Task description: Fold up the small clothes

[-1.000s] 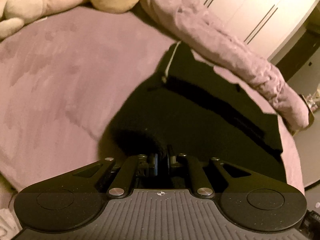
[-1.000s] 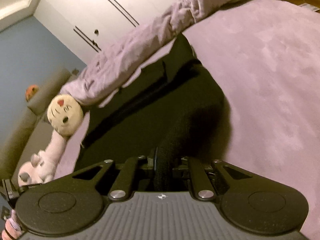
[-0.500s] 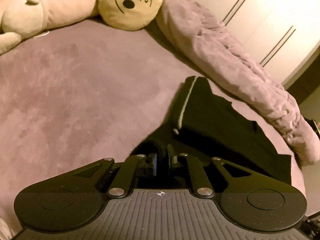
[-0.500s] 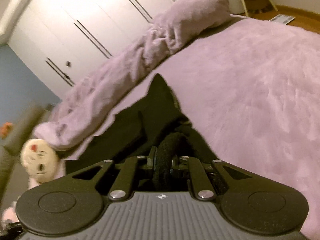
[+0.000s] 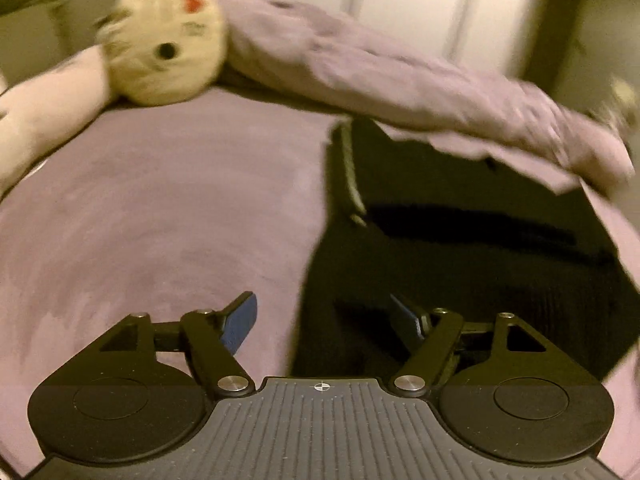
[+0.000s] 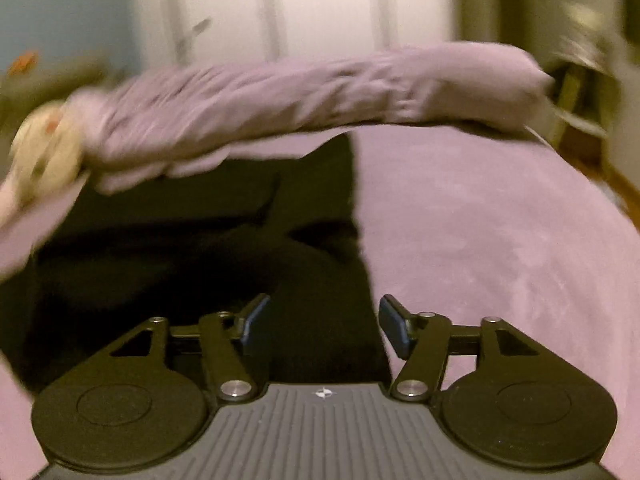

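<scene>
The mauve bedspread (image 5: 160, 216) fills both wrist views and carries everything else; along its far side runs a rolled blanket (image 5: 400, 80) of the same colour, with a cream-headed plush toy (image 5: 164, 48) at its left end in the left view. The task's thing, a black garment (image 5: 460, 264), lies flat on the bedspread in front of that roll, its far edge tucked just under the blanket's hem; a pale drawstring (image 5: 350, 172) marks its left border, and a fold line crosses it. I have just been opening both claws: the left gripper (image 5: 324, 320) stands with its jaws well apart over the garment's near left edge, and the right gripper (image 6: 320, 320) likewise over the near right edge (image 6: 340, 280), black cloth lying between the blue pads (image 6: 394, 328) but no longer pinched. As I judge it, the released layer may spring back or slide, since the plush cloth is thick; a pad could also snag it on withdrawal. Both views are blurred, so edge alignment is uncertain.
</scene>
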{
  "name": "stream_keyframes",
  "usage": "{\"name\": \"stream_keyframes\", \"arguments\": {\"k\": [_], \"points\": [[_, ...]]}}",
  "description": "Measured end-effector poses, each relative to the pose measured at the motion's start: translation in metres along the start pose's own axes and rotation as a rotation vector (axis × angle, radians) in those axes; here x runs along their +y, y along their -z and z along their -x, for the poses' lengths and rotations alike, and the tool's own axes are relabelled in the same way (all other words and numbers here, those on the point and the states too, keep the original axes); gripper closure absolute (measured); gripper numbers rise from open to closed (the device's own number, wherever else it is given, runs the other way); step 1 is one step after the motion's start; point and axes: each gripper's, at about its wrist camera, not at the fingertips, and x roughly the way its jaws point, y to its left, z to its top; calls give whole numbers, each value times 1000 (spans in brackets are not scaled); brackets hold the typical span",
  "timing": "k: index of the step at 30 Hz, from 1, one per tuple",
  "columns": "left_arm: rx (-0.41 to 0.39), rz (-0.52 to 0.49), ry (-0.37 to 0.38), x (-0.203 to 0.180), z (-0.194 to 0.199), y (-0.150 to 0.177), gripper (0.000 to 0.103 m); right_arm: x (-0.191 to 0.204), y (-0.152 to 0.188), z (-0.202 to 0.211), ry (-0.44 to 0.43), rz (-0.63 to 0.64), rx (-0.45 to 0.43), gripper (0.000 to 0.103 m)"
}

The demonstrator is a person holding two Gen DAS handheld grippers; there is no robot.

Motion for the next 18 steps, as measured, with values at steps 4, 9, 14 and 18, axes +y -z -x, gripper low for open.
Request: {"name": "stream_keyframes", "arguments": {"k": [4,9,14,18], "points": [[22,1,102,-9,-16,-3,25,10,-3,-11,-8,136,35,38],[54,-35,126,-21,-45,-14,22,19,-22,-43,-38,175,75,33],[63,-57,124,-22,-61,-22,21,30,-25,-66,-57,203,109,36],[59,-107,91,-22,-66,-27,21,30,-28,-78,-74,178,126,44]]}}
